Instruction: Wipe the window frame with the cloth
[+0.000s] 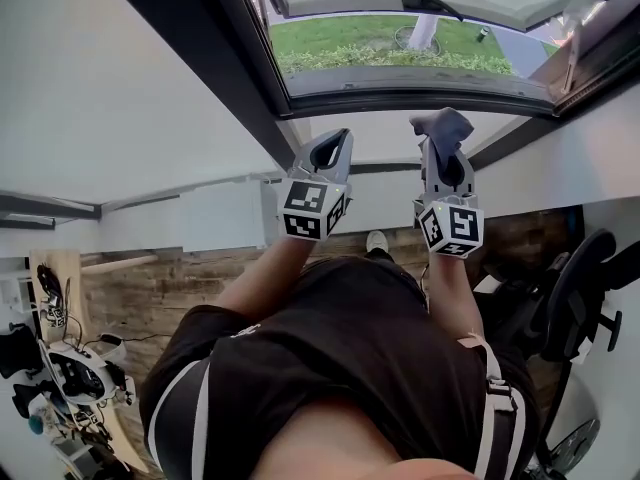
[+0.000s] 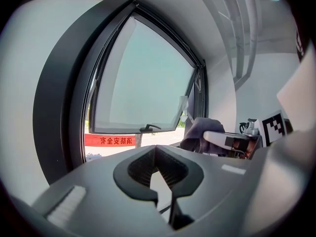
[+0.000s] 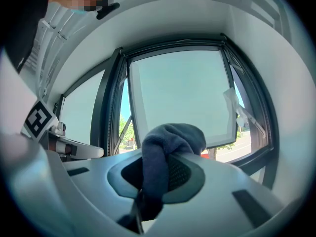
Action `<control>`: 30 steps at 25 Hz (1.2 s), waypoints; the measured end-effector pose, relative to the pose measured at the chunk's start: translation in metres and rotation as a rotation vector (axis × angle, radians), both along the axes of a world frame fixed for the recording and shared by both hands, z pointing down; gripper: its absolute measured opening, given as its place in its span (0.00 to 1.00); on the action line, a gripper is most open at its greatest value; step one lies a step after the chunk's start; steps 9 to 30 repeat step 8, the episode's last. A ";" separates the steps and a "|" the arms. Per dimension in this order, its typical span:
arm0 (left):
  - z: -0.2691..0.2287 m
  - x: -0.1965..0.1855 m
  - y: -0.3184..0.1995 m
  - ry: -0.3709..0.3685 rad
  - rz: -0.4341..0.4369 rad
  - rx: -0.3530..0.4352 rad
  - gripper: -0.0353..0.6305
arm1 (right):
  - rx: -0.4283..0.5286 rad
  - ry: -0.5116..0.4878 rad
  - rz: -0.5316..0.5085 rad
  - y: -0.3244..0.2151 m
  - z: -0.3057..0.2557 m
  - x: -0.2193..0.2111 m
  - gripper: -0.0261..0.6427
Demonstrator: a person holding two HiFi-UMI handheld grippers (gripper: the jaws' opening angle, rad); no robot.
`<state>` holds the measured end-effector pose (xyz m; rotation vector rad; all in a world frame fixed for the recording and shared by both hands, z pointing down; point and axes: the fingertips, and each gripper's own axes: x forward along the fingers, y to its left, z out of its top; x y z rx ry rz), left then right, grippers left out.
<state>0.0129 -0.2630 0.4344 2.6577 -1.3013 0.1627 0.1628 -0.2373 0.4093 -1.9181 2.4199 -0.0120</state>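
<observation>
The dark window frame (image 1: 235,68) fills the space ahead of you, with its sash (image 3: 180,95) swung outward over grass and a road. Both of your arms are raised toward the frame's lower rail. Your left gripper (image 1: 335,140) hangs just beside the rail with its jaws closed tip to tip and nothing between them, so it has no part in the wiping for now. Your right gripper (image 1: 443,138) is clamped on the grey-blue cloth (image 3: 173,139), which bunches up over the jaw tips and points at the rail. This looks like the approach step, with the cloth brought up and the wipe itself not yet begun. The next move likely calls for pressing the bunched end flat against the rail and drawing it along the rail's length, keeping the jaws firmly on the cloth so it does not slip out. From the head view you cannot tell whether the cloth already touches the rail or sits just short of it. The upper parts of the frame run out of the picture. A pale scrap (image 3: 232,102) on the sash's right edge is too blurred to identify.
</observation>
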 end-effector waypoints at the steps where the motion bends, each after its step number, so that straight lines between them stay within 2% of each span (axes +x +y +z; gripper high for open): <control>1: 0.000 0.001 -0.001 0.000 0.000 -0.003 0.06 | 0.003 0.003 -0.006 -0.002 -0.001 -0.001 0.13; 30: 0.001 0.004 -0.001 -0.003 0.000 -0.002 0.06 | 0.000 0.021 -0.021 -0.008 -0.002 -0.004 0.13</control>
